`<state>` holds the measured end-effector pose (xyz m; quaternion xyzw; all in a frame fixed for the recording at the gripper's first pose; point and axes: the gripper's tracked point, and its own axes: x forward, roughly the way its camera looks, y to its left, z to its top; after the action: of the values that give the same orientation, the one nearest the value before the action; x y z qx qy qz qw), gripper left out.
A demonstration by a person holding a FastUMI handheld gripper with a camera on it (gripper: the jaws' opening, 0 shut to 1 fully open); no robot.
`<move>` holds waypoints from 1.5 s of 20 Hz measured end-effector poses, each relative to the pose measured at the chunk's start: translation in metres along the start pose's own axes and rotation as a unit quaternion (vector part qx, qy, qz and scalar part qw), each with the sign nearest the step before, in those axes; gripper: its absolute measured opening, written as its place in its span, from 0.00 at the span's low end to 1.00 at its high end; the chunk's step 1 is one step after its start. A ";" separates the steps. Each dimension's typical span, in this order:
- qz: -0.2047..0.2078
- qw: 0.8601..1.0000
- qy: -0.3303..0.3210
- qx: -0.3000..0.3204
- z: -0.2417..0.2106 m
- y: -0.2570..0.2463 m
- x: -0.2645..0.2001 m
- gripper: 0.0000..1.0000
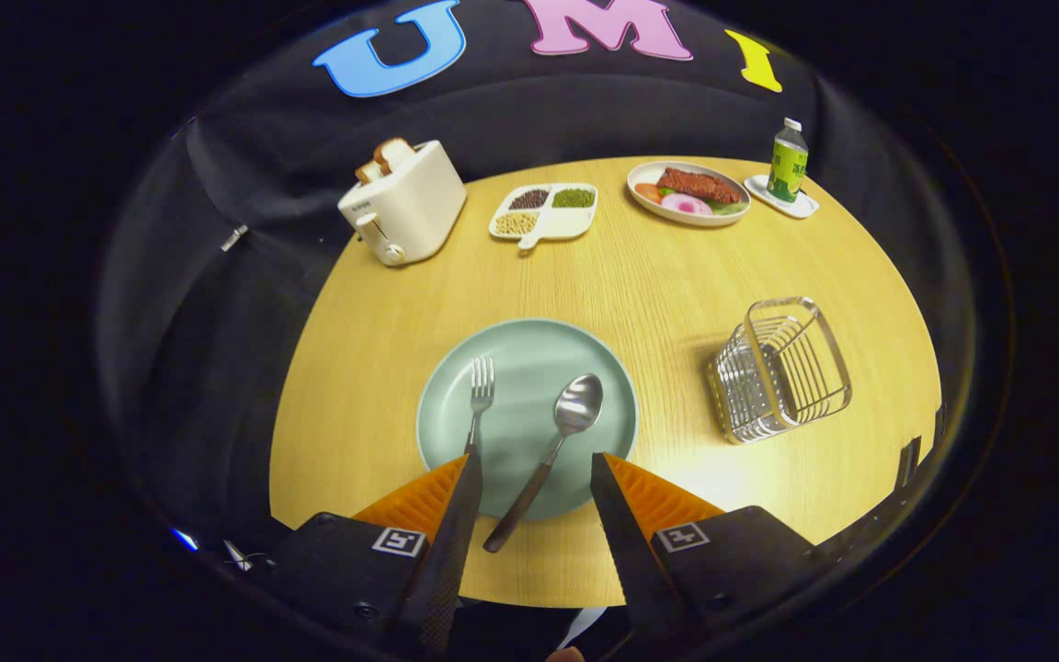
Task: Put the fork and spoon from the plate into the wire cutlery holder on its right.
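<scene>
Gripper view: a round wooden table carries a pale green plate near its front edge, and everything else sits in relation to that plate. A fork lies on the plate's left half, tines pointing away from the camera; its handle end runs behind the left finger. A spoon lies on the plate's right half, bowl away from the camera, its dark handle crossing the plate's near rim onto the table. To the right of the plate, apart from it, stands a wire cutlery holder, its open top tilted toward the plate in this view. Nothing stands between plate and holder.

Beyond the plate, at the table's far side, a white toaster with bread slices in its slots sits off to the left. A divided dish of beans and grains is straight behind the plate. A plate of food is behind it to the right, and a small green bottle on a white coaster stands farther right still.

The gripper hovers at the plate's near rim with its fingers spread wide and nothing held. The spoon's handle lies in the gap between them, touching neither finger.
</scene>
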<state>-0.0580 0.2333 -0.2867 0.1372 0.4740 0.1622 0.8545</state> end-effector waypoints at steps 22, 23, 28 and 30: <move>-0.069 0.993 0.089 -0.027 -0.023 -0.014 0.065 0.10; -0.060 0.994 0.083 -0.025 -0.018 -0.012 0.061 0.10; -0.053 0.995 0.065 -0.057 0.003 -0.022 0.044 0.08; -0.045 0.995 0.064 -0.053 0.005 -0.020 0.042 0.08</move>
<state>-0.0300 0.2320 -0.3243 0.0594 0.5244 0.1573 0.8347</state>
